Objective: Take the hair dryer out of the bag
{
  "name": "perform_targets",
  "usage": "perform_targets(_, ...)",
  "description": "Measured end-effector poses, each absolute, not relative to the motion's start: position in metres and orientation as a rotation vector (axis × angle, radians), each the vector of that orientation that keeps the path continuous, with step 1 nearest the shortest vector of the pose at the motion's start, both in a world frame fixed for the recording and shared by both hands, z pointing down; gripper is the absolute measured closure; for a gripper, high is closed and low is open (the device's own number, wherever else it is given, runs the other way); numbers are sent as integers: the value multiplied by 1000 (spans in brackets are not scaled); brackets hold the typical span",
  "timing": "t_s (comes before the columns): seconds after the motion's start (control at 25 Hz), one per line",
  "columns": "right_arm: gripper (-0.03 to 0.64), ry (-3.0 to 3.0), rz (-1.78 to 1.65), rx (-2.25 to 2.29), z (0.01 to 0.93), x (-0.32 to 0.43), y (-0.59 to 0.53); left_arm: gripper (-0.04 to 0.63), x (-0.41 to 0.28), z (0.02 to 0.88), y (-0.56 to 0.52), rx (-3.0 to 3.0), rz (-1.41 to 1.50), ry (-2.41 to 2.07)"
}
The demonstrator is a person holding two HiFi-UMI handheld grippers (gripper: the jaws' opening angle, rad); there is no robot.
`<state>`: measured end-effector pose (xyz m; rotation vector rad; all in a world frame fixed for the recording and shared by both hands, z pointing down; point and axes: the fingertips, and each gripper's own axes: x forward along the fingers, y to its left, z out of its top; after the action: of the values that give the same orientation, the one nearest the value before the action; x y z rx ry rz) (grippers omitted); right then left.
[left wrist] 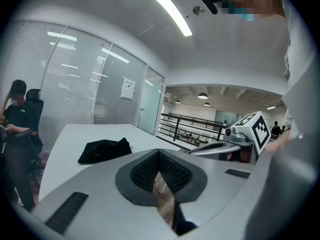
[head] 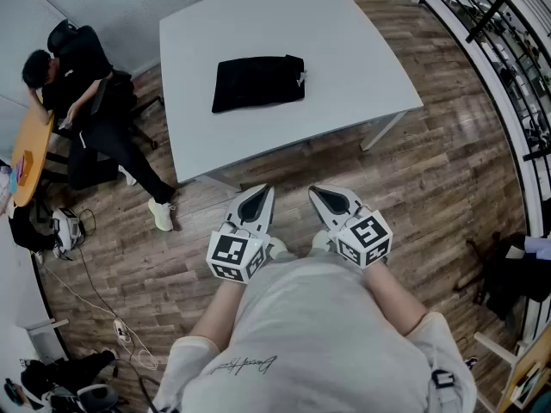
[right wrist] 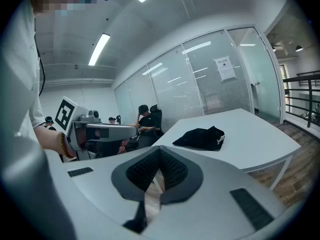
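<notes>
A black cloth bag (head: pixel 258 82) lies flat near the middle of the white table (head: pixel 362 50); the hair dryer is not visible. The bag also shows in the left gripper view (left wrist: pixel 105 150) and the right gripper view (right wrist: pixel 200 138), well ahead of the jaws. Both grippers are held close to the person's body, short of the table's near edge. My left gripper (head: pixel 261 192) has its jaws together with nothing between them. My right gripper (head: pixel 320 194) is likewise shut and empty. The tips meet in each gripper view (left wrist: pixel 159 153) (right wrist: pixel 159 150).
A person in black sits on an office chair (head: pixel 82 101) at the left beside a wooden desk (head: pixel 30 157). Cables and a power strip (head: pixel 120 329) lie on the wood floor. A black railing (head: pixel 508 67) runs along the right. Glass partition walls stand behind the table.
</notes>
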<state>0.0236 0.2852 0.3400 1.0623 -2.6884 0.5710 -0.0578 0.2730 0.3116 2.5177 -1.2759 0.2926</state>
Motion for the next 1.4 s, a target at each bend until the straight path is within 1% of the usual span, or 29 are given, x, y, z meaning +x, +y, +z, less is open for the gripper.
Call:
perform_targets(0.44,601,-2653,639,1117,350,22,279,583,-68,315,275,2519,275,-1266)
perform_targets(0.8,601,-2675,591,1175,341,-2,282,583,-89,318,276,2530,252,-1261)
perform_targets(0.92,601,-2650,529,1205,341,-13,282,584,-100,320,276,2535,250,-1244)
perform_targets(1.4,601,-2640,471,1146,344,-47,293,584,-125,320,272,2566,233,-1206)
